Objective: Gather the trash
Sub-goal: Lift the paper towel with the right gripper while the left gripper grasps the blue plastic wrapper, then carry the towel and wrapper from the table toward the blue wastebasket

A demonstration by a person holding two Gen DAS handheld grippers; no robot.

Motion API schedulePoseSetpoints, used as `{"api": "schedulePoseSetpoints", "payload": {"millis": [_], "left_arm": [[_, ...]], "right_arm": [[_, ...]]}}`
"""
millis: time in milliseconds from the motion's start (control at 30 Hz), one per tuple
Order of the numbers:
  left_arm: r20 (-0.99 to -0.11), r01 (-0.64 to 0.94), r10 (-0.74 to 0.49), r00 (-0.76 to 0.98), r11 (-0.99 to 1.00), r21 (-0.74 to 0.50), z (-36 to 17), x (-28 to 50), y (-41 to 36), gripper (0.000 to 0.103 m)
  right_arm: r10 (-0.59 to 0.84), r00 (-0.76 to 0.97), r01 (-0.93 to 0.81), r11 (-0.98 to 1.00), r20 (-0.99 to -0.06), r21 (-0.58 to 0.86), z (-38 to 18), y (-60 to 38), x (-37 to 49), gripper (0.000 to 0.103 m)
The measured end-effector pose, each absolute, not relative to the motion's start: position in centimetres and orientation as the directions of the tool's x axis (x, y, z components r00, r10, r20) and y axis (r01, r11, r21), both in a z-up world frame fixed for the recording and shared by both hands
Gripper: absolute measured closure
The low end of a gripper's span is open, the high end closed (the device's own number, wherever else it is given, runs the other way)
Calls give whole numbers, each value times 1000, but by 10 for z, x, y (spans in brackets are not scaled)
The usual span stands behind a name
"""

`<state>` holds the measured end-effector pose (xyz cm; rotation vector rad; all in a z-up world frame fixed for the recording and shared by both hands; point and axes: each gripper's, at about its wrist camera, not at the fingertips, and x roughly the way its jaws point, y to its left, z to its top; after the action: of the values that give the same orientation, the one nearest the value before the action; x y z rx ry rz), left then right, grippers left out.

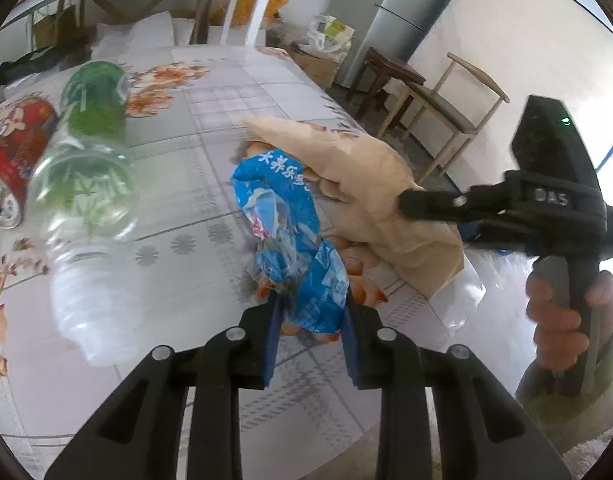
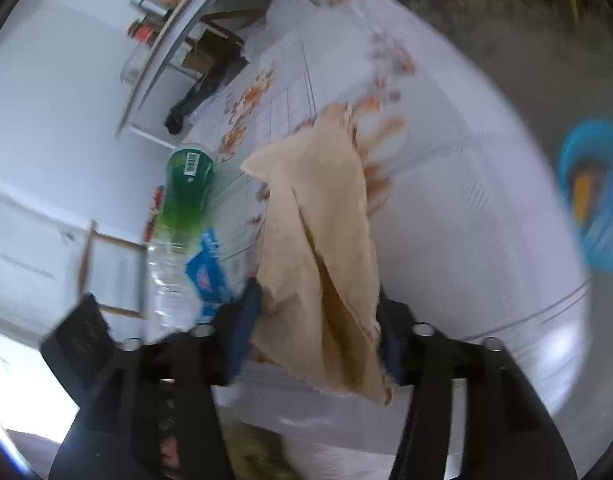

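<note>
My left gripper (image 1: 311, 322) is shut on a crumpled blue plastic wrapper (image 1: 290, 240) and holds it just above the flowered table (image 1: 210, 120). My right gripper (image 2: 318, 332) is shut on a tan paper napkin (image 2: 322, 240); in the left wrist view the right gripper (image 1: 406, 200) holds the napkin (image 1: 370, 196) right behind the wrapper. The wrapper also shows at the left of the right wrist view (image 2: 206, 276).
A clear plastic bottle with a green label (image 1: 86, 184) lies on the table at the left, next to a red can (image 1: 10, 160). A wooden chair (image 1: 438, 108) and a stool (image 1: 386, 72) stand past the table's right edge. A blue bin (image 2: 594, 196) sits on the floor.
</note>
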<state>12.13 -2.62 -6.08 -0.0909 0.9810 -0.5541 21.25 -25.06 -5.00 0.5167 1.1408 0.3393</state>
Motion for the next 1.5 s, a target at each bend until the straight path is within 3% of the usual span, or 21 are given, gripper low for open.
{"api": "schedulePoseSetpoints", "payload": {"millis": [33, 200, 367, 467, 533, 633, 833, 1033, 1300, 1500], "left_arm": [[-762, 401, -480, 434, 861, -313, -61, 122, -25, 77], [-762, 392, -476, 439, 864, -314, -61, 124, -21, 77], [-760, 397, -484, 433, 860, -321, -60, 122, -19, 77], [-745, 406, -494, 448, 855, -322, -57, 121, -18, 78], [-727, 417, -508, 462, 848, -327, -52, 123, -18, 78], [-694, 441, -531, 487, 835, -329, -39, 126, -20, 78], [-639, 471, -554, 534, 822, -320, -17, 146, -29, 78], [-688, 502, -577, 440, 794, -344, -38, 160, -48, 79], [-722, 466, -628, 291, 752, -466, -68, 154, -49, 79], [-718, 463, -635, 284, 747, -477, -70, 150, -47, 79]], "right_arm": [[495, 388, -8, 845, -777, 535, -47, -251, 215, 35], [453, 354, -35, 881, -818, 472, -43, -238, 227, 35], [305, 312, -77, 952, -900, 296, -57, -211, 221, 36], [223, 335, -88, 975, -915, 205, -59, -205, 213, 55], [203, 339, -85, 979, -919, 185, -60, -206, 208, 82], [212, 334, -97, 977, -919, 190, -57, -211, 200, 94], [263, 326, -287, 943, -908, 170, -29, -203, 160, 95], [333, 303, -433, 883, -893, 183, -8, -196, 123, 95], [491, 368, -286, 868, -790, 406, -3, -230, 146, 92], [518, 355, -142, 853, -778, 503, -32, -233, 184, 90]]}}
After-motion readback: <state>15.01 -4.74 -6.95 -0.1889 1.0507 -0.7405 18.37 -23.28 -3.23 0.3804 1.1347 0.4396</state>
